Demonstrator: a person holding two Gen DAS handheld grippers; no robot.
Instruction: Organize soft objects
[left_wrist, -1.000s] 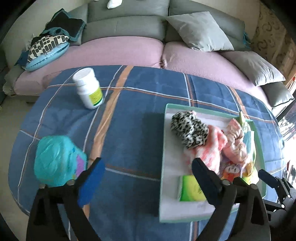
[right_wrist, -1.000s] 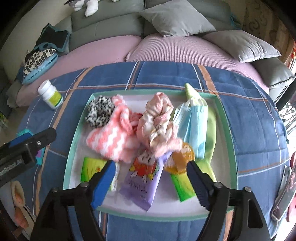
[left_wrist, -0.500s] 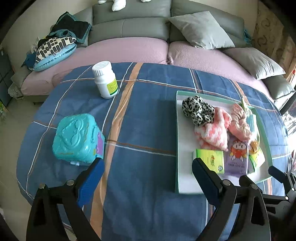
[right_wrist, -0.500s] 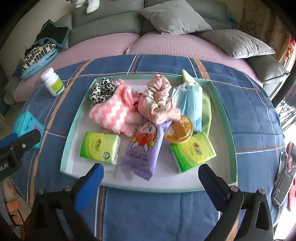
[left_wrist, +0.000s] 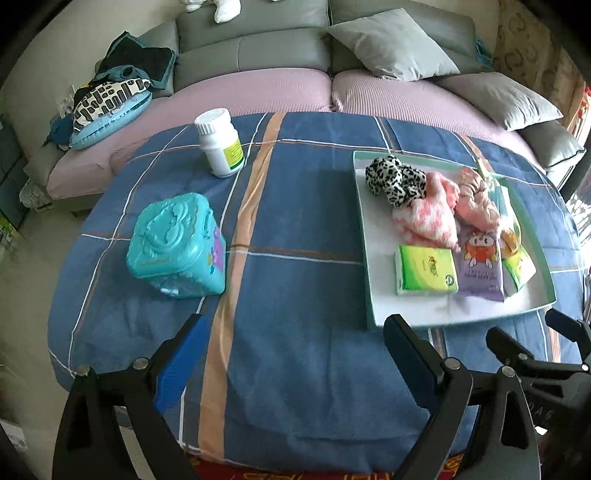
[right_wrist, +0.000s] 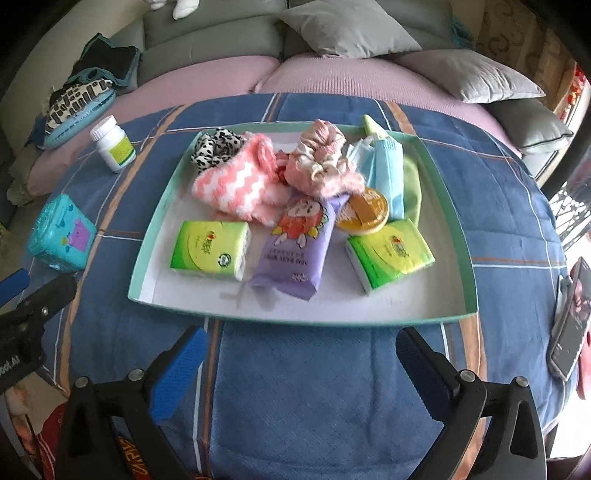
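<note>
Looking down along two grippers at a table draped in a blue plaid cloth (right_wrist: 332, 387), with a sofa of pink seat cushions (left_wrist: 258, 88) and grey pillows (left_wrist: 399, 40) across the top of both frames. Left gripper (left_wrist: 295, 354) low in the left wrist view, jaws spread wide and holding nothing, hovering over bare cloth near the bottom edge. Right gripper (right_wrist: 299, 358) low in the right wrist view, jaws likewise spread wide and empty, just short of the near rim of a white tray with a teal edge (right_wrist: 461, 236). On the tray, filling the centre of the right wrist frame: a leopard-print scrunchie (right_wrist: 216, 146) at the upper left, touching a pink and white zigzag fuzzy sock (right_wrist: 240, 184); a pale pink scrunchie (right_wrist: 321, 162) in the upper middle; a light blue face mask (right_wrist: 388, 173) at the upper right, lying over a pale green cloth (right_wrist: 412, 184); a round orange tin (right_wrist: 364, 214) below the mask; a purple tissue pack (right_wrist: 295, 247) in the centre, its top tucked under the soft things; a green tissue pack (right_wrist: 208, 249) at the lower left and another green tissue pack (right_wrist: 391, 253) at the lower right. Off the tray, at the left of both frames: a white pill bottle (left_wrist: 219, 142) standing upright, and nearer the camera a turquoise plastic case (left_wrist: 177, 243). A phone (right_wrist: 570, 321) at the far right edge of the right wrist frame.
</note>
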